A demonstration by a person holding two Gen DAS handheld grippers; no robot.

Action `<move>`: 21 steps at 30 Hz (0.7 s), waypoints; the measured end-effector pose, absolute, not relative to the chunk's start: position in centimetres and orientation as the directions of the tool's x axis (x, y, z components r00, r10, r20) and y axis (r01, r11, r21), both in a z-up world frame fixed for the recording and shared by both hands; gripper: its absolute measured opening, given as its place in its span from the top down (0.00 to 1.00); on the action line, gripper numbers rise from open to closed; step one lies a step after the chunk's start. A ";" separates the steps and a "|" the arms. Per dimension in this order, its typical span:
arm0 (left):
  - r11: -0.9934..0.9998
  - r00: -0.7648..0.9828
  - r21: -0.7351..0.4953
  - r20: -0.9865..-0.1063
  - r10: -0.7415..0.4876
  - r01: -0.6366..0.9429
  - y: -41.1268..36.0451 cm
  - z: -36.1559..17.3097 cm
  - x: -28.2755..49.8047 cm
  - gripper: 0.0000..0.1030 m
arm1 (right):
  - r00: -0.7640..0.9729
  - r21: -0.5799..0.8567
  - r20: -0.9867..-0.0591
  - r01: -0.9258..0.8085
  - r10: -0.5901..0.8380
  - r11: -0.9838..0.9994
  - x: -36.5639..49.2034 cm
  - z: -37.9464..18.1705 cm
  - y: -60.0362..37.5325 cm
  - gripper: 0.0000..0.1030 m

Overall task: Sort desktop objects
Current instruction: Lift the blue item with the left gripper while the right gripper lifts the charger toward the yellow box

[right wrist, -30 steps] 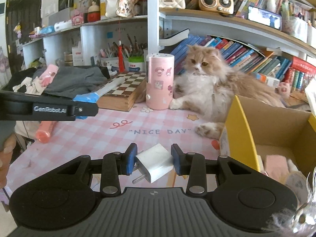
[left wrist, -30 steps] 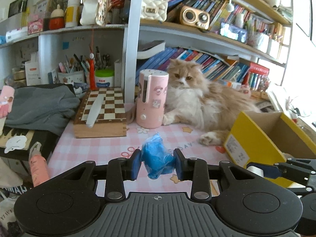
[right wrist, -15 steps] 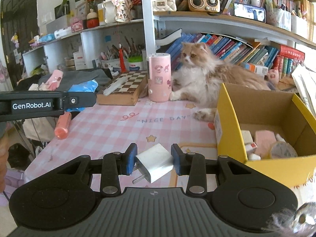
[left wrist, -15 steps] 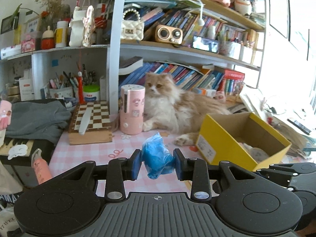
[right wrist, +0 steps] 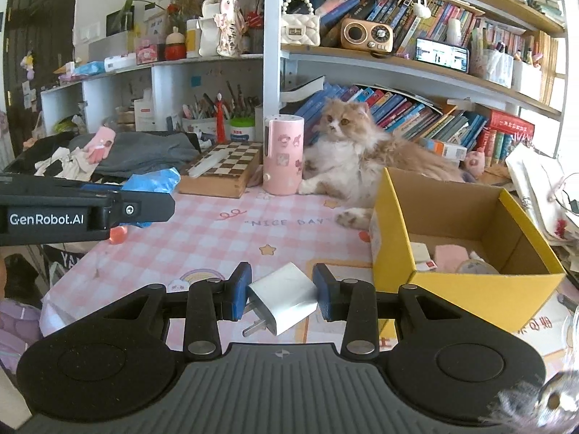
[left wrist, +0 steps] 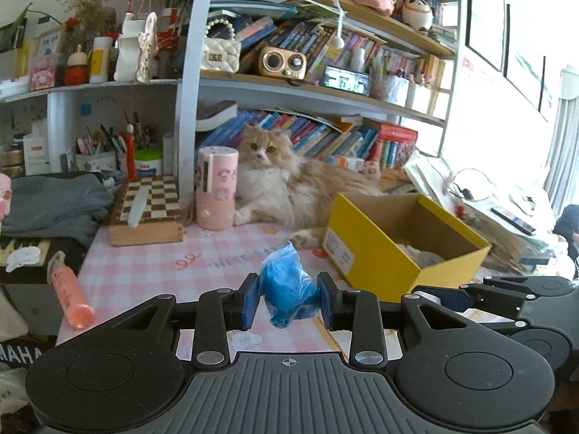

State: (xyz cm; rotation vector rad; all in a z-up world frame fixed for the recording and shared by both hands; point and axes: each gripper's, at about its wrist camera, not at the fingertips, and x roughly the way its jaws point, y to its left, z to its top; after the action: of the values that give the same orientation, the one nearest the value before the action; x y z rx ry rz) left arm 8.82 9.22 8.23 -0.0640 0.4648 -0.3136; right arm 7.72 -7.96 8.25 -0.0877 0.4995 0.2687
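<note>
Since the earlier frames I have pulled both grippers back and up, so the cat and the chessboard look farther away and more of the yellow box (right wrist: 466,291) is open to view. The pink checked table mat (right wrist: 224,238) is partly covered by my tools. Inside the box I see a pink pad and some small white pieces, but its near wall hides the rest and I cannot name them. The cat (right wrist: 365,159) lies behind the box; its back part is hidden by it. My left gripper (left wrist: 288,298) is clenched on a crumpled blue bag (left wrist: 287,289), held above the mat. My right gripper (right wrist: 281,294) grasps a white charger plug (right wrist: 284,298), tilted, prongs pointing down-left, above the mat just left of the box. An orange tube (left wrist: 68,298) lies at the mat's left edge.
</note>
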 end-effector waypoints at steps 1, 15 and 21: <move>0.948 0.844 -0.132 -0.432 -0.318 0.290 9.1 8.2 8.6 0.68 | 0.843 -0.019 -0.486 -0.272 0.229 0.962 7.4 8.2 -8.0 0.66; 0.894 0.771 -0.129 -0.463 -0.436 0.428 6.6 7.6 7.5 0.69 | 0.840 0.000 -0.529 -0.143 0.121 0.990 3.9 7.4 -9.7 0.66; 0.856 0.721 -0.138 -0.482 -0.498 0.499 4.5 7.1 7.7 0.69 | 0.832 0.016 -0.552 -0.052 0.052 0.999 2.4 7.1 -11.5 0.66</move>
State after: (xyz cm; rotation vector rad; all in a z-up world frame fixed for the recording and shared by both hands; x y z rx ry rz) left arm 7.73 4.53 7.11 0.0017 0.5323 -0.5506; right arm 2.38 -11.47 7.06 0.0004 0.5849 0.0553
